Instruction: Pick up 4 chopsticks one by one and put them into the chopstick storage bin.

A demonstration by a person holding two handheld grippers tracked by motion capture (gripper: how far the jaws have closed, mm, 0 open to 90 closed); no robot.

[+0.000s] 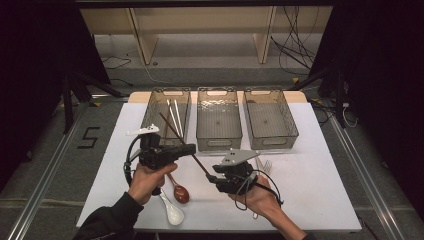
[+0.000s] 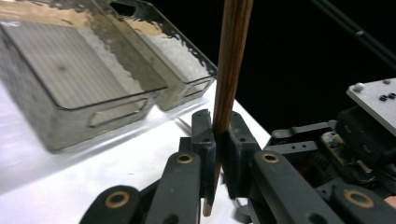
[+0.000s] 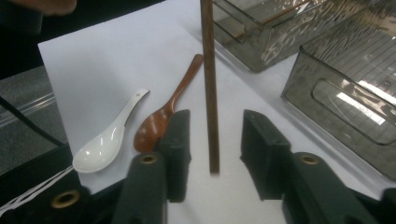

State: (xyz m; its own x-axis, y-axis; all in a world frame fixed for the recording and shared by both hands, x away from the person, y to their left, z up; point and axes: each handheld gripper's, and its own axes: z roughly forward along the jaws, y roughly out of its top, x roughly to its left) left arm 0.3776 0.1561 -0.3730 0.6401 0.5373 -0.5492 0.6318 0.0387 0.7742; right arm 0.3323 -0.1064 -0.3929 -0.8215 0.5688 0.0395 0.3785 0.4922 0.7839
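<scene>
Clear left bin [image 1: 151, 111] holds white chopsticks [image 1: 173, 114]; middle bin [image 1: 218, 136] and right bin [image 1: 270, 135] empty.

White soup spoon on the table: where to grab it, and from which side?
Take the white spoon by its handle, likely from above, claw across the stem. The handle is narrow and straight; the bowl is wide and rounded, so pads may slip. The brown wooden spoon lies close alongside, so come in from the far side.

Left of the three bins [image 1: 219, 142], the white table [image 1: 310, 190] lies bare. Near its front edge, two spoons [image 1: 175, 200] and a fork [image 1: 265, 166] take up room.
</scene>
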